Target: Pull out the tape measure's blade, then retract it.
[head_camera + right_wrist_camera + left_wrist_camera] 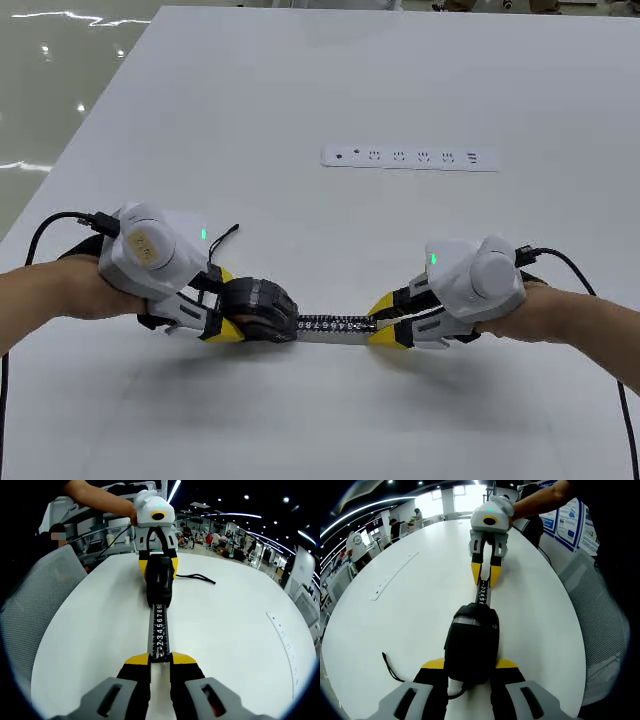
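My left claw [470, 665] is clamped across the black case [471, 640] of the tape measure [258, 308]. My right claw [160, 658] is pinched on the tip of the blade [160, 630], with a short run out between them, by the tabletop [400, 80]'s near edge. I judge the case dense and hard, best gripped by its flanks, and the blade thin, springy, slick.

wide white worktop [420, 70], matte and evenly lit. on its left side a glossy pale floor [40, 90] with reflections of lamps. flat white socket strip [410, 157] lying further back on the worktop. grey mesh chair [35, 610] at the edge. blue posters [572, 517] on a wall. open office behind, dark ceiling with long light strips [174, 491] and small spots.
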### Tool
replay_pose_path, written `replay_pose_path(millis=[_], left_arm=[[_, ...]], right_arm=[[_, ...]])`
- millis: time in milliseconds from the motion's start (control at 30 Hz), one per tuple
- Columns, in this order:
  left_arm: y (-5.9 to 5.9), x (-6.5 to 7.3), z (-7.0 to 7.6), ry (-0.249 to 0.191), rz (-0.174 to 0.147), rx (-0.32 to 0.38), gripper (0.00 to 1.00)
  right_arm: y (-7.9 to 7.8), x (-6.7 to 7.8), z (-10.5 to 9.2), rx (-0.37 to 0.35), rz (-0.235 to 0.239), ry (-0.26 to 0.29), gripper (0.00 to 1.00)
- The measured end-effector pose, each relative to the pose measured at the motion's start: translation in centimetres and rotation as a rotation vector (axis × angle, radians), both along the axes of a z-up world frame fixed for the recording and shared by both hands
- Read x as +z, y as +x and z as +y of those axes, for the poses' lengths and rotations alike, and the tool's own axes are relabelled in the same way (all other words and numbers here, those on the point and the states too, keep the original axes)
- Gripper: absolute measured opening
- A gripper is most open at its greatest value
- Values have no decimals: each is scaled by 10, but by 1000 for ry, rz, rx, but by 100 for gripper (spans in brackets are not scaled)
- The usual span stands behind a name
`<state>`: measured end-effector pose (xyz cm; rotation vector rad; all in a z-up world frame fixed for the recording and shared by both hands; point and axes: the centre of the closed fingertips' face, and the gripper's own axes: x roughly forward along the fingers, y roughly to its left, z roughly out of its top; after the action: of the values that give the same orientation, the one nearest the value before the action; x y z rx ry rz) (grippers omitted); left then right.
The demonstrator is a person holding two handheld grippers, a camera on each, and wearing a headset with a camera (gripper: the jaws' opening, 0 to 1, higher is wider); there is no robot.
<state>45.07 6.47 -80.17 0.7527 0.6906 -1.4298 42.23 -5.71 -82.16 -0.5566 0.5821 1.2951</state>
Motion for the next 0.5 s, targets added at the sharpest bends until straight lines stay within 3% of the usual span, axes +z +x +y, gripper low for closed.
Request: replay_pose_path(millis=[500], left_arm=[[0, 0, -1, 0, -1, -3, 29]], right_arm=[[-5, 0, -24, -18, 12, -3, 12]])
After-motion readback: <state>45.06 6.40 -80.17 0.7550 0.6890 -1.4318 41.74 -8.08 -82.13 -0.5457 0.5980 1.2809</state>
